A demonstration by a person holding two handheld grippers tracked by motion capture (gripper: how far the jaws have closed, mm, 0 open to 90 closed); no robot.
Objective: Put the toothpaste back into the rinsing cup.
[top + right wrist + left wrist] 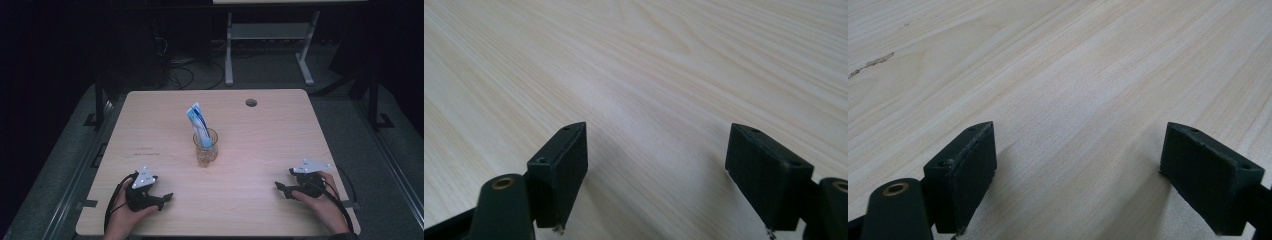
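Note:
A clear glass mug stands upright at the middle of the light wooden table, with a blue and white tube leaning in it, tilted to the left. My left gripper rests on the table near the front left, held by a hand, jaws pointing right. My right gripper rests near the front right, jaws pointing left. In the left gripper view the left gripper stands open over bare wood. In the right gripper view the right gripper is open too, with nothing between its jaws.
A round cable hole sits near the table's far edge. Beyond the table stand the white legs of another desk and loose cables on the dark floor. Black cables trail from both grippers over the front edge.

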